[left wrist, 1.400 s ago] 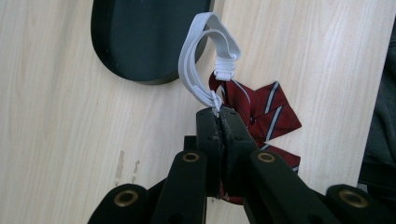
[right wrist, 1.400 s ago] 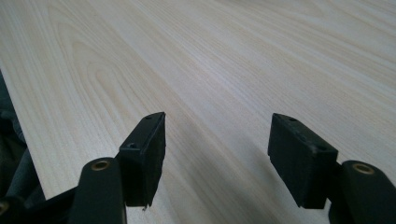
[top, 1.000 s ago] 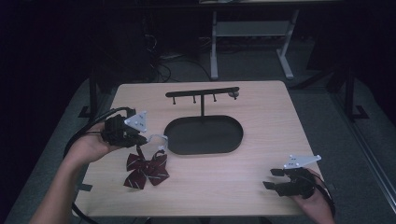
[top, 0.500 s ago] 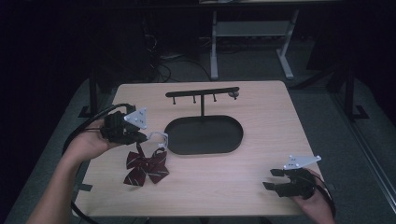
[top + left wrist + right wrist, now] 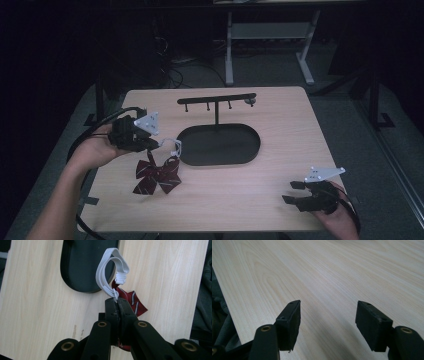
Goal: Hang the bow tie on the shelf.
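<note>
The left gripper (image 5: 117,301) is clamping the white elastic (image 5: 110,270) of the bow tie (image 5: 157,175), which is hanging just below it. The right gripper (image 5: 328,322) is resting released over the table (image 5: 324,270).

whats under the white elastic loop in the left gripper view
Under the white elastic loop lie the black oval tray and the wooden table. The loop covers a strip of both. The left gripper pinches its end.

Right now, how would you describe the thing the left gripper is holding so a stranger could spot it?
Start at the black oval tray mid-table under the hook rack. Just off its left end lies a dark red striped bow tie. Its white elastic loop is pinched in the left gripper, and it is the table's only fabric item.
</note>
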A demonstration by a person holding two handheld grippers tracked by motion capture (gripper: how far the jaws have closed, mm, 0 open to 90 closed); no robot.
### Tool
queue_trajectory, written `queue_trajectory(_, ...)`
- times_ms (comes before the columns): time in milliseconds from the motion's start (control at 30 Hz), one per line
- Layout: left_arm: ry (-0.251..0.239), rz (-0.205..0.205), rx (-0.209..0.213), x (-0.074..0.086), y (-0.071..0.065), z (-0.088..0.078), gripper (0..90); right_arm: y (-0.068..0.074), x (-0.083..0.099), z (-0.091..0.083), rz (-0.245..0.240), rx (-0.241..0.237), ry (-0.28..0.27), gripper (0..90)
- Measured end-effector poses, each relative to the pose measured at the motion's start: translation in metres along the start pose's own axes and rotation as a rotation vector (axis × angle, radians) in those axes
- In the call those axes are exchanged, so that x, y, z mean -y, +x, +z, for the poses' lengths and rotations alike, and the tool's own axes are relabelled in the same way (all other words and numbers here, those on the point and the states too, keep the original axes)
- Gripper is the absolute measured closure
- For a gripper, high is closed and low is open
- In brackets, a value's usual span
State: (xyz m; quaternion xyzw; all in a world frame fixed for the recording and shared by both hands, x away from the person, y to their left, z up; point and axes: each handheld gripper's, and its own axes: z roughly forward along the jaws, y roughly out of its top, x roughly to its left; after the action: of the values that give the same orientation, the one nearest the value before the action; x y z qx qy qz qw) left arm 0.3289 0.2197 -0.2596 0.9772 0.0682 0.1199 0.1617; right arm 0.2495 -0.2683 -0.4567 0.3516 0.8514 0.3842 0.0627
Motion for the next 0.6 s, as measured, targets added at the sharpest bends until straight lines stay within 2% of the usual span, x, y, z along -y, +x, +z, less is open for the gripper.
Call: queue_trajectory(600, -0.009, 0.0, -0.012, -0.013, 0.012, -0.01, 88.1, 0.0, 0.0, 0.0, -0.004, -0.003, 0.0, 36.4)
